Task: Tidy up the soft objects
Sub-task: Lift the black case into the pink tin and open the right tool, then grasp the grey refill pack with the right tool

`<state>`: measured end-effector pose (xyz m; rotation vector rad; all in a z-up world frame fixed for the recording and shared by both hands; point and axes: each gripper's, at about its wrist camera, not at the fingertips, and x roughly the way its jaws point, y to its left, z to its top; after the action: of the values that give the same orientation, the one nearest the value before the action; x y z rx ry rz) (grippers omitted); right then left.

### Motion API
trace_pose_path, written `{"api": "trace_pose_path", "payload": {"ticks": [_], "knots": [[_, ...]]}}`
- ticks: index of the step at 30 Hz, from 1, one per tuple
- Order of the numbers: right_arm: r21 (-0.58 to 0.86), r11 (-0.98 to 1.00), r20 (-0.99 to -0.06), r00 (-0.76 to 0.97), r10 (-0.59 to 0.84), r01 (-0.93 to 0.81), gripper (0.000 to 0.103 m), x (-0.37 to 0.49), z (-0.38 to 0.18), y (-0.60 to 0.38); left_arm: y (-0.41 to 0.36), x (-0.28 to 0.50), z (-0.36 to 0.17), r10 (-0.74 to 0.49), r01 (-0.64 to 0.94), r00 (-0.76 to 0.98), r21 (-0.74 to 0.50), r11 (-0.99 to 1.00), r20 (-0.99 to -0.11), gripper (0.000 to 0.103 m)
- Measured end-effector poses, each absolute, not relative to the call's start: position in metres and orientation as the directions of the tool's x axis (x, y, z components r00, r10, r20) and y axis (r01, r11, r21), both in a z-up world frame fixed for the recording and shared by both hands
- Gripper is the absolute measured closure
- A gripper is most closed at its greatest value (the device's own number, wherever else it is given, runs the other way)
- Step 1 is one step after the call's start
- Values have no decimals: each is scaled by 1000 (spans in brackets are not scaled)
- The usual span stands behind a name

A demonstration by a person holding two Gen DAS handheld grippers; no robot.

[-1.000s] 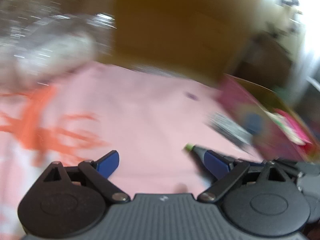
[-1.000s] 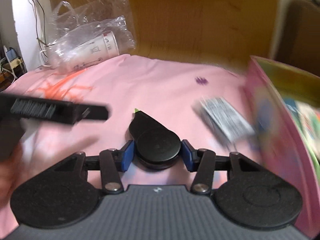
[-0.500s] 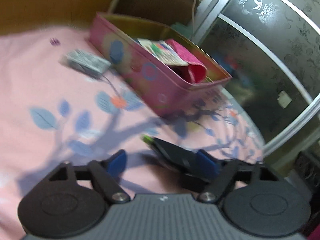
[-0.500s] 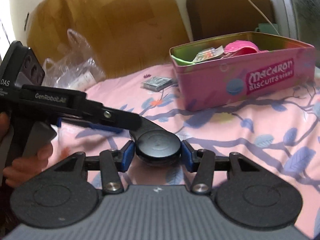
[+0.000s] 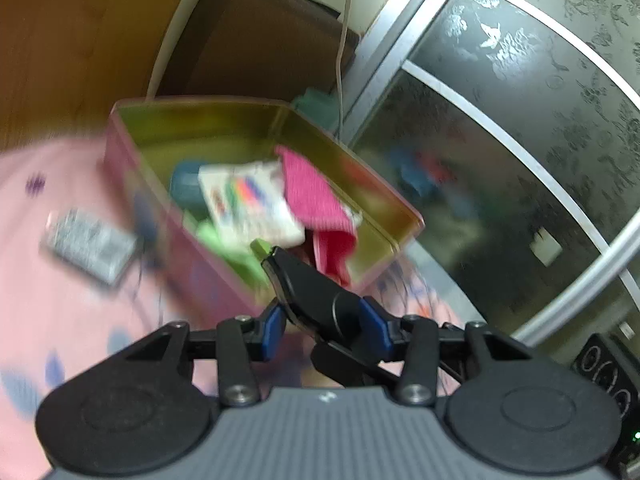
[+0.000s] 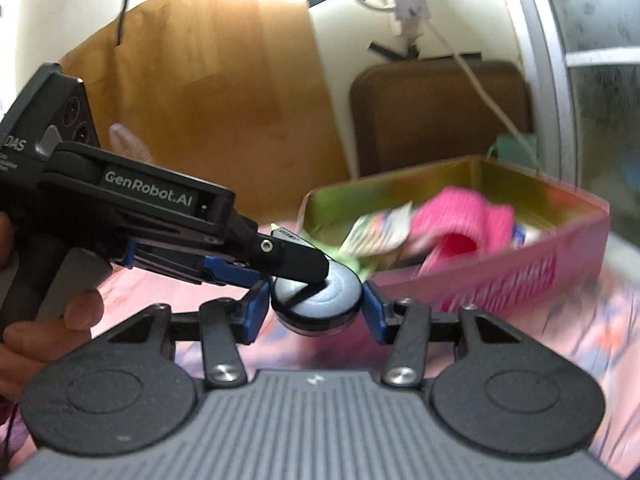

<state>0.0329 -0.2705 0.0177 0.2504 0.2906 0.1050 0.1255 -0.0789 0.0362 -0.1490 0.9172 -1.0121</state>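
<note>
Pink bed sheet [image 5: 48, 280] with blue leaves lies under everything, with a brown headboard and a dark glass door behind. On the bed stands a pink tin [image 5: 400, 208] with no lid. Inside it are a pink cloth [image 5: 312, 188] and a white packet [image 5: 248, 200]. A small grey packet [image 5: 88, 244] lies on the sheet at 9 o'clock from the tin.

The right gripper [image 6: 314, 308] has its jaws closed on a black round thing [image 6: 320, 304] with a green tip, one blue pad on each side of it. So this thing is up in the air, not on the bed.

The left gripper [image 5: 324, 326] comes in from 9 o'clock in the right wrist view, held by a hand [image 6: 40, 328]. Its jaws are closing with the same black thing between them. I cannot tell if its pads press on it yet.

Seen from the left jaws, the black thing's long side points to 11 o'clock, green tip first. The tin is just past the tip, at 12 o'clock. From the right jaws, the tin is at 1 o'clock. Both hands are about as near to it. I think the next move is to carry the thing forward over the tin's near wall.
</note>
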Motion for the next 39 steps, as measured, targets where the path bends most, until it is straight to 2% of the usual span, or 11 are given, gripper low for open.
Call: {"api": "trace_pose_path", "payload": {"ticks": [2, 6, 10, 11, 13, 17, 18, 26, 30, 33, 39], "knots": [[254, 966, -287, 950, 126, -51, 50, 56, 22, -285, -97, 140, 47, -779, 680, 229, -477, 557, -583, 62], [269, 963, -428, 892, 148, -30, 50, 112, 22, -311, -134, 175, 48, -748, 668, 241, -453, 590, -618, 60], [171, 984, -517, 846, 129, -45, 50, 152, 25, -320, -166, 214, 32, -697, 610, 209, -465, 641, -686, 49], [160, 986, -541, 832, 122, -41, 50, 161, 25, -322, -171, 221, 32, -698, 604, 210, -471, 643, -684, 43], [107, 993, -567, 818, 94, -40, 50, 179, 24, -321, -182, 234, 34, -642, 576, 261, -418, 703, -721, 37], [-32, 999, -551, 834, -20, 4, 48, 192, 19, -316, -198, 256, 32, -572, 533, 332, -352, 770, -750, 25], [-60, 998, -546, 836, -49, 19, 42, 194, 18, -316, -200, 261, 31, -559, 521, 340, -344, 781, -756, 22], [49, 998, -423, 906, -6, 29, 41, 124, 33, -317, -174, 256, 47, -578, 482, 412, -370, 794, -704, 22], [134, 990, -342, 937, 75, -31, 41, 84, 46, -302, -143, 221, 68, -589, 526, 466, -328, 784, -660, 22], [143, 982, -323, 932, 165, -124, 41, 63, 49, -275, -100, 199, 72, -600, 535, 501, -322, 781, -624, 22], [110, 938, -414, 842, 345, -330, 43, 95, 44, -211, -2, 187, 39, -460, 373, 618, -276, 886, -638, 22]]}}
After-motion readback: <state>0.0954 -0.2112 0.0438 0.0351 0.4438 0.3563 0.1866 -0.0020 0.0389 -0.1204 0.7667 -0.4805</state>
